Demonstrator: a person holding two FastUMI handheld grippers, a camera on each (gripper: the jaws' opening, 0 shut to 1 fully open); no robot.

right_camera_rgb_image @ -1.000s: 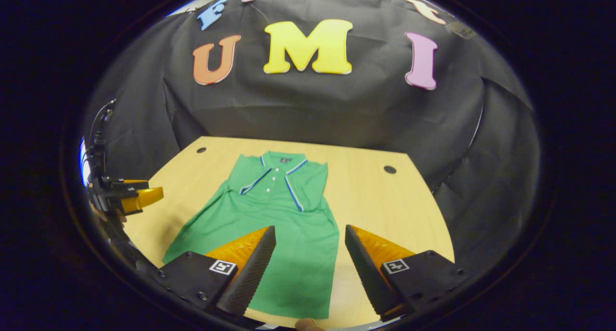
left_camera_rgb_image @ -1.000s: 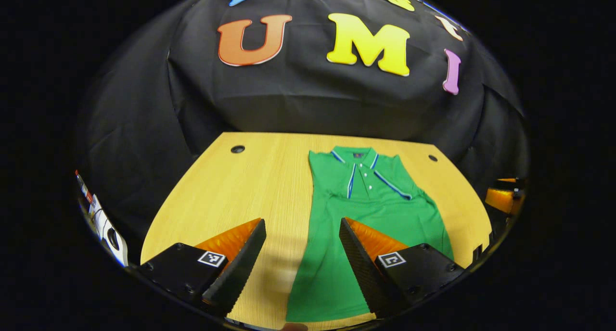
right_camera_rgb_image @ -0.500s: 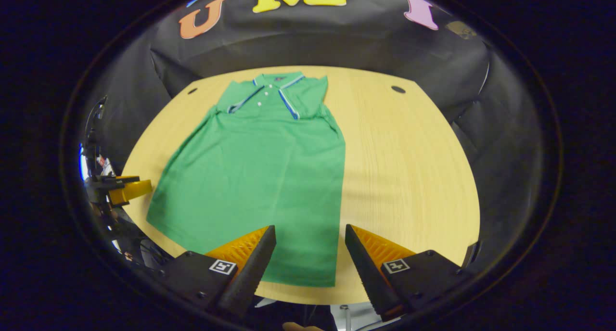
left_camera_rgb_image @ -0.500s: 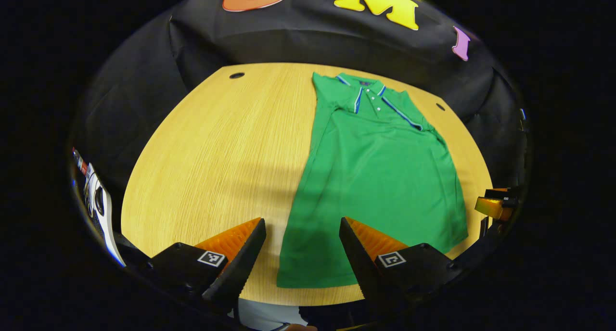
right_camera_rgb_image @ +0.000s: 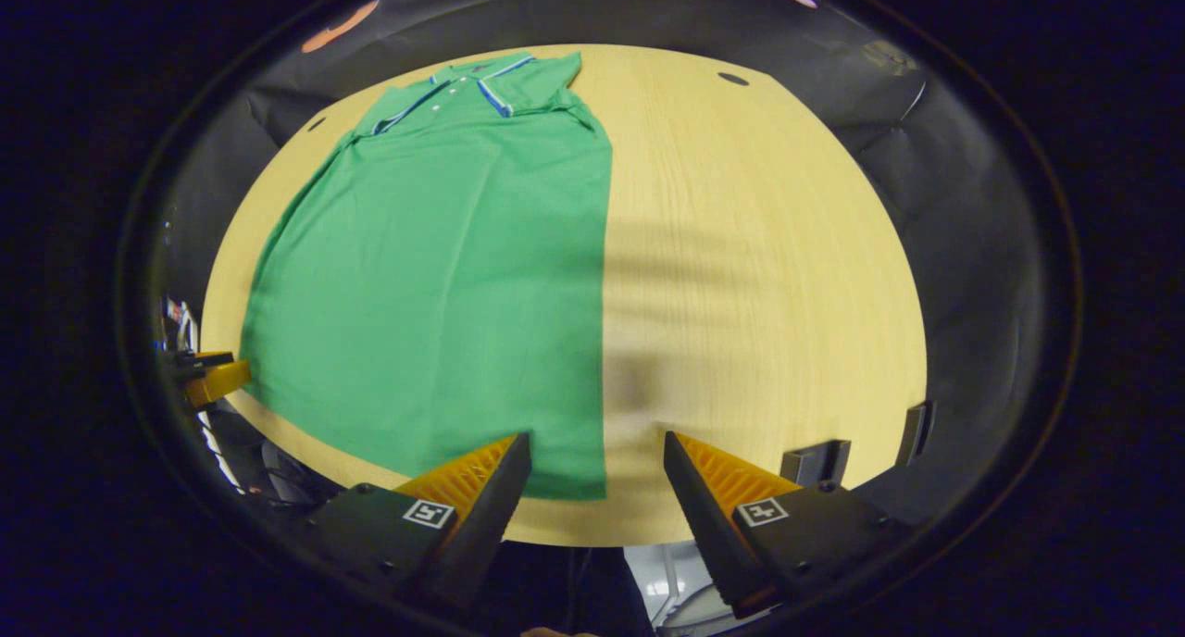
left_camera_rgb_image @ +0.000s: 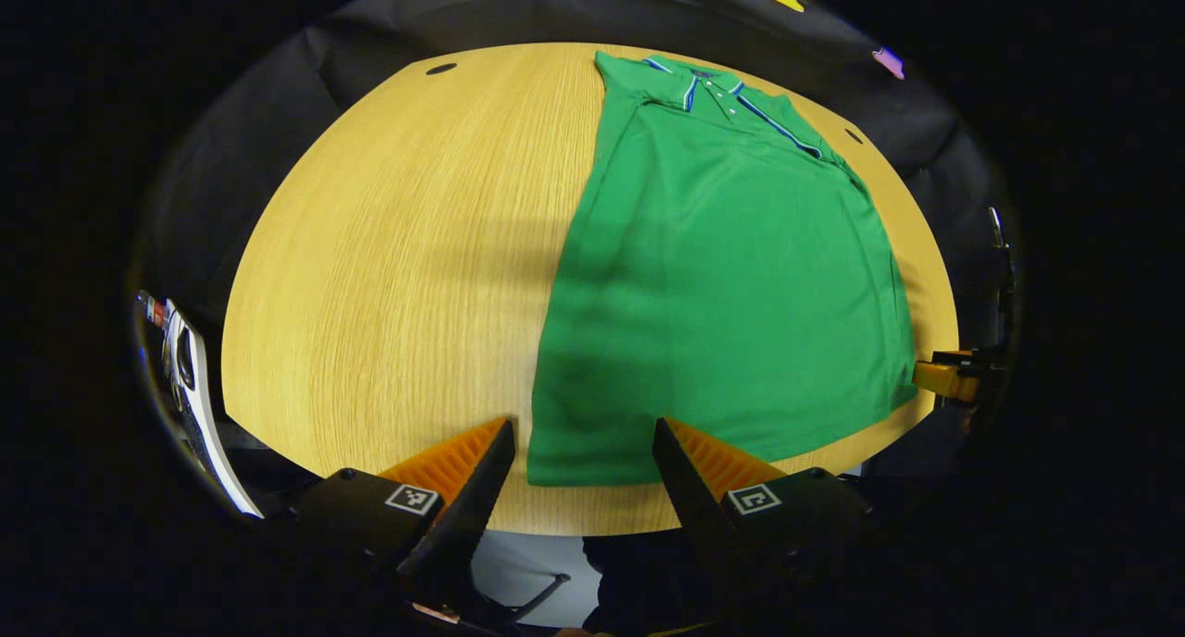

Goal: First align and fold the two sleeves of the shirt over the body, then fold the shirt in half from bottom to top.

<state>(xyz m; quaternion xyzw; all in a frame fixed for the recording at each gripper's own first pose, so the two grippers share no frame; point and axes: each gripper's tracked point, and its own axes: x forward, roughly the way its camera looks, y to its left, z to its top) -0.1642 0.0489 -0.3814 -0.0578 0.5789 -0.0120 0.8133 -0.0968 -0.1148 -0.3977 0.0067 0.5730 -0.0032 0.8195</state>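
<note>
Left gripper (left_camera_rgb_image: pixel 583 438) and right gripper (right_camera_rgb_image: pixel 597 452) both hover with jaws apart over the hem corners of the green polo shirt (right_camera_rgb_image: pixel 444 267), lying flat on the wooden table (right_camera_rgb_image: pixel 759 276). Risk: pinching one layer only, skewing the fold.

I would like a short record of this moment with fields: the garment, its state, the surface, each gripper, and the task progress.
garment: green polo shirt with blue-and-white trim, collar at the far end
state: flat, sleeves already folded in, bottom hem near the table's front edge
surface: light wooden table
left gripper: open, holding nothing, aimed at the hem's left corner
right gripper: open, holding nothing, aimed at the hem's right corner
progress: bottom-to-top fold not yet done
</note>
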